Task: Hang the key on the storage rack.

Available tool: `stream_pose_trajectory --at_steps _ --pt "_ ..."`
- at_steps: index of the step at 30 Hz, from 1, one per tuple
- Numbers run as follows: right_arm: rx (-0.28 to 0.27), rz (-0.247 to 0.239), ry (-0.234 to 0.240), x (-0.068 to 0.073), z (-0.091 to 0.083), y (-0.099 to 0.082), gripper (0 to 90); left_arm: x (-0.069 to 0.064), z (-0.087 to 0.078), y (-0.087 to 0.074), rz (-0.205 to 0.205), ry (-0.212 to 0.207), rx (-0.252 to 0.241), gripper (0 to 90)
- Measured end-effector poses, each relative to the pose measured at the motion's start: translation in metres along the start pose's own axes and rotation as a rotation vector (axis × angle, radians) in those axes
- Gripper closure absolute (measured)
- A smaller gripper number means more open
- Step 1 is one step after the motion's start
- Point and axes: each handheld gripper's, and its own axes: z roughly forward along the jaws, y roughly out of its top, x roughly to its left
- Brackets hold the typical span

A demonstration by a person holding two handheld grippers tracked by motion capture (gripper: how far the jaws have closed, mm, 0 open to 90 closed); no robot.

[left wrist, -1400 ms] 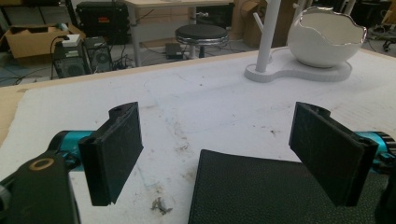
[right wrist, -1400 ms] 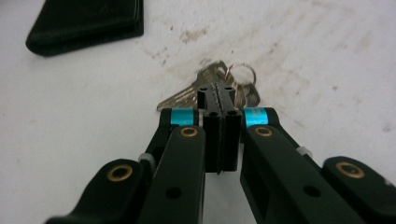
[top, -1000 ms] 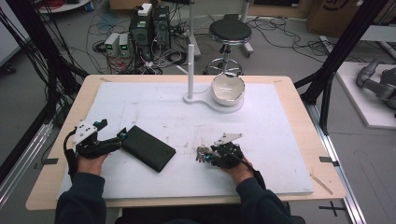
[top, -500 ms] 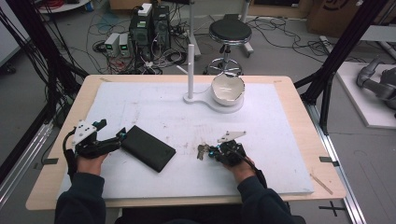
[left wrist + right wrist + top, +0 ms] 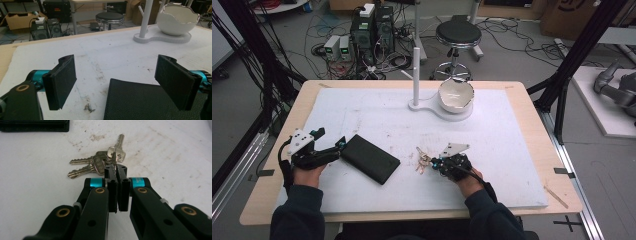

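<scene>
On the mat | right claw [image 5: 115, 168] level, pinching keys [image 5: 100, 163]

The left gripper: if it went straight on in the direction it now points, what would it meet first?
Most likely the black wallet. The left gripper stands open just in front of it, the wallet's near edge lying low between the jaws. Depth is unclear, so the gripper may slide over it.

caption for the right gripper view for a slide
Right gripper pinching a bunch of keys on the white table.
</scene>
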Motion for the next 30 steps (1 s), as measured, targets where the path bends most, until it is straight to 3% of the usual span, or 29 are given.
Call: stream_pose_trajectory --at_steps 4,6,7,12,14,15,16,17,20,21,22,23,24,25,26,27,30 --pt "0.008 -0.007 0.017 0.000 0.005 0.001 88.6 -0.001 0.001 0.000 -0.004 -0.001 0.000 17.2" --pt "0.007 0.000 0.036 -0.001 0.008 0.001 83.4 -0.001 0.000 0.000 0.000 -0.002 0.003 17.2" --pt "0.032 0.002 0.044 -0.001 0.013 0.001 80.3 -0.002 0.000 0.000 -0.001 -0.002 0.002 17.2" --pt "0.030 -0.004 0.038 -0.001 0.015 0.003 79.2 0.000 0.000 -0.001 -0.003 0.001 0.003 17.3" --pt "0.027 0.018 0.050 -0.004 0.017 0.003 75.8 -0.001 0.001 -0.001 -0.005 -0.001 0.002 17.2" --pt "0.026 0.020 0.053 -0.005 0.019 0.005 82.6 -0.002 0.001 -0.001 -0.001 -0.003 0.004 17.2" --pt "0.026 0.020 0.053 -0.005 0.019 0.005 82.6 -0.002 0.001 -0.001 -0.001 -0.003 0.004 17.3" --pt "0.031 -0.006 0.042 -0.003 0.020 0.007 88.7 -0.003 0.002 0.000 0.003 -0.006 0.005 17.3" --pt "0.036 0.005 0.046 -0.004 0.019 0.008 89.0 -0.003 0.002 0.000 0.003 -0.005 0.003 17.3" --pt "-0.004 0.029 0.043 -0.008 0.012 0.010 89.0 -0.002 0.001 -0.001 -0.001 -0.002 0.003 17.3" --pt "-0.004 0.029 0.043 -0.008 0.012 0.010 89.0 -0.002 0.001 -0.001 -0.001 -0.002 0.003 17.3" --pt "-0.072 0.059 0.062 -0.014 0.001 0.014 89.0 0.000 0.001 -0.001 -0.005 0.000 0.004 17.3" --pt "-0.072 0.059 0.062 -0.014 0.001 0.014 89.0 0.000 0.001 -0.001 -0.005 0.000 0.004 17.3" --pt "-0.121 0.074 0.060 -0.019 -0.010 0.019 89.0 0.001 0.001 -0.001 -0.008 0.000 0.003 17.3" --pt "-0.121 0.074 0.060 -0.019 -0.010 0.019 89.0 0.001 0.001 -0.001 -0.008 0.000 0.003 17.3" --pt "-0.165 0.070 0.054 -0.024 -0.020 0.025 89.0 0.001 0.001 -0.001 -0.006 0.002 0.002 17.3" --pt "-0.186 0.060 0.049 -0.029 -0.027 0.033 89.0 0.000 0.001 -0.001 -0.006 0.000 0.003 17.3"
